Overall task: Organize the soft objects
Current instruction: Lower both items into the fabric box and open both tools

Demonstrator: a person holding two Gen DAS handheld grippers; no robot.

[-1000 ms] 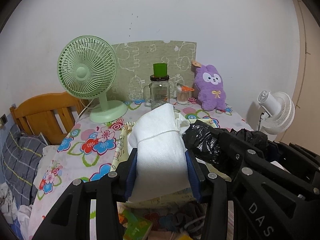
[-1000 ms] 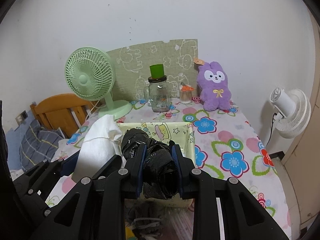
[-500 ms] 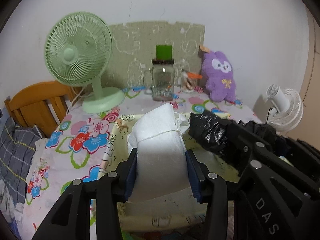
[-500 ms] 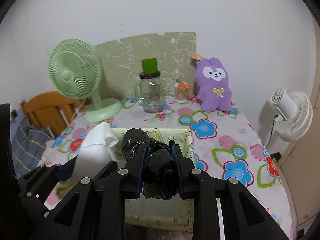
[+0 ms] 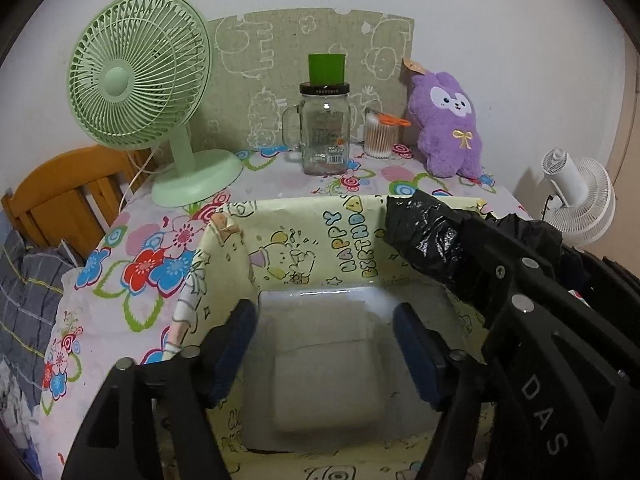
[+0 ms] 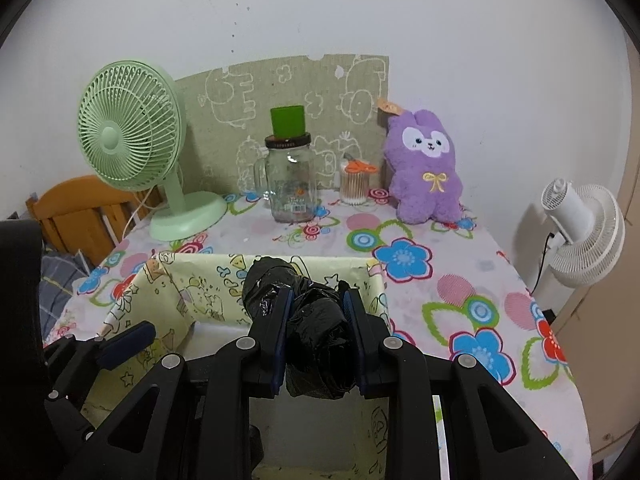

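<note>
Left gripper (image 5: 324,344) jaws opening, white bundle (image 5: 328,376) below; right gripper (image 6: 316,336) pinching black bundle (image 6: 316,332), long axis forward.

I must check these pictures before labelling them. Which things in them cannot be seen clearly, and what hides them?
- White bundle in the yellow box: blurred in the left wrist view; what it is made of is unclear.
- Box floor, right wrist view: hidden behind the right gripper and its black bag.
- Jar label: too small to read.
- Left gripper, opening: nothing touches its pads.
- Wooden chair: cut off by the table edge.
</note>
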